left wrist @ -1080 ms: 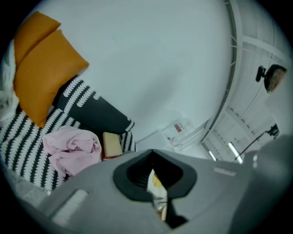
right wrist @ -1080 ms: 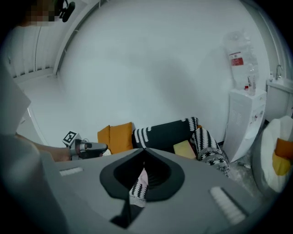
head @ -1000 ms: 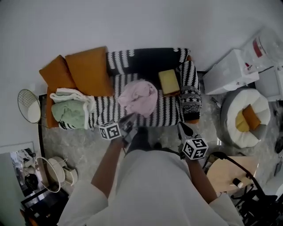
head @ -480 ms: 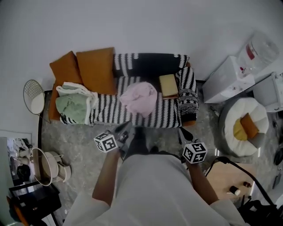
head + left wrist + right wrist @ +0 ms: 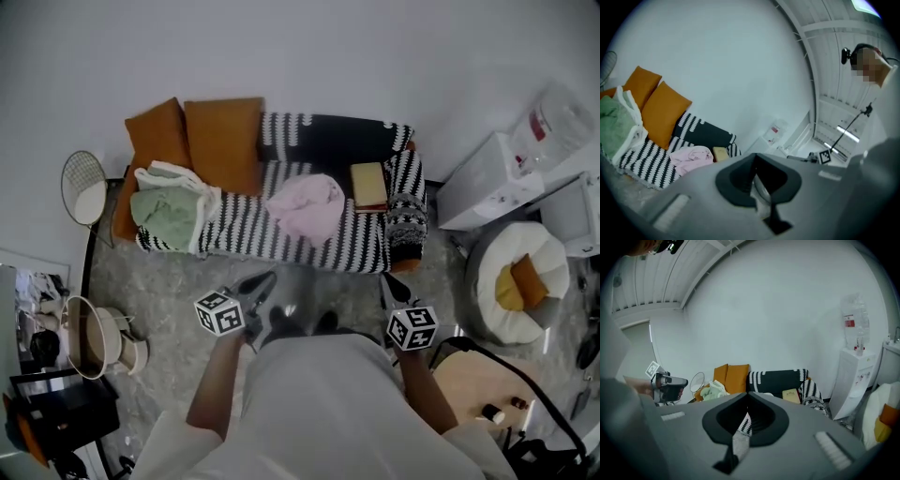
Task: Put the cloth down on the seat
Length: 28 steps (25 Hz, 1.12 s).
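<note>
I find the pink cloth (image 5: pixel 305 206) lying bunched on the striped sofa seat (image 5: pixel 246 236). My left tongs (image 5: pixel 259 285) and right tongs (image 5: pixel 389 287) are both clenched, empty, well apart from it.

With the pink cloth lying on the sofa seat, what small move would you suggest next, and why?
Probably lower the left gripper and right gripper to rest: the pink cloth lies on the striped seat, clear of both, and each gripper's jaws are together with nothing between them.

Cloth (image 5: pixel 691 158) lies on striped sofa (image 5: pixel 647 164) (left gripper's (image 5: pixel 758 187) jaws together).
</note>
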Tool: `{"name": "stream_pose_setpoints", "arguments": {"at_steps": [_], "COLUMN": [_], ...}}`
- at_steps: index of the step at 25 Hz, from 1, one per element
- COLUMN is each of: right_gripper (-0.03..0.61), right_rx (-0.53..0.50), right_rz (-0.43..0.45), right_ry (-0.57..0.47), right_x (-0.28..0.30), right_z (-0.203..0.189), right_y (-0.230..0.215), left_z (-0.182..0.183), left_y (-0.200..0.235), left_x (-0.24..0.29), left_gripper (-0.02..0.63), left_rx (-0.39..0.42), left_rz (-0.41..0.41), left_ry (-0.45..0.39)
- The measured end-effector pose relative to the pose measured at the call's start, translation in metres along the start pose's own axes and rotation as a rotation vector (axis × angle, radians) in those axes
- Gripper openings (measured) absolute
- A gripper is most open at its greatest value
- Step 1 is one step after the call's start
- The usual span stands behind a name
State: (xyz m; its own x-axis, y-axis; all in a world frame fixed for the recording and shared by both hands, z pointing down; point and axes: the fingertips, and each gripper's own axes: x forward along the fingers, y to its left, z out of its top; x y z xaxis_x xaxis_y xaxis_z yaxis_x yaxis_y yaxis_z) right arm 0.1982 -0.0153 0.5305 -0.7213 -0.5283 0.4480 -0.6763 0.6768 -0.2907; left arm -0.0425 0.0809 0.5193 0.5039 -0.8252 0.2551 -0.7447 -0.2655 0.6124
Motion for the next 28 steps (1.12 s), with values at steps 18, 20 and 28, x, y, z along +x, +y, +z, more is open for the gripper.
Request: {"name": "stream_pose_setpoints", "arguments": {"at_steps": [18,20,28], "right_gripper": [0.003,0.003,0.003], "right_rx": [-0.052,-0.057,-0.078], "right_rz": [-0.057,-0.056,-0.06], "right_ry": [0.006,0.002,0.0], "right_x": [0.028,0.033,0.04], "right_z": [0.017,0.022,0.033], "right_y": [0.054,0.056,0.059], "left_z": [0.038,0.043,0.056], "left_y": [0.038,0.042,0.052], "left_x": [-0.058,-0.058,-0.058], "left_gripper": [0.0,0.0,0.0], "left_rx": [0.059,0.063,0.066], "left_rz": [-0.005,-0.01,-0.019], "left_ry": [-0.001,0.0,-0.008]}}
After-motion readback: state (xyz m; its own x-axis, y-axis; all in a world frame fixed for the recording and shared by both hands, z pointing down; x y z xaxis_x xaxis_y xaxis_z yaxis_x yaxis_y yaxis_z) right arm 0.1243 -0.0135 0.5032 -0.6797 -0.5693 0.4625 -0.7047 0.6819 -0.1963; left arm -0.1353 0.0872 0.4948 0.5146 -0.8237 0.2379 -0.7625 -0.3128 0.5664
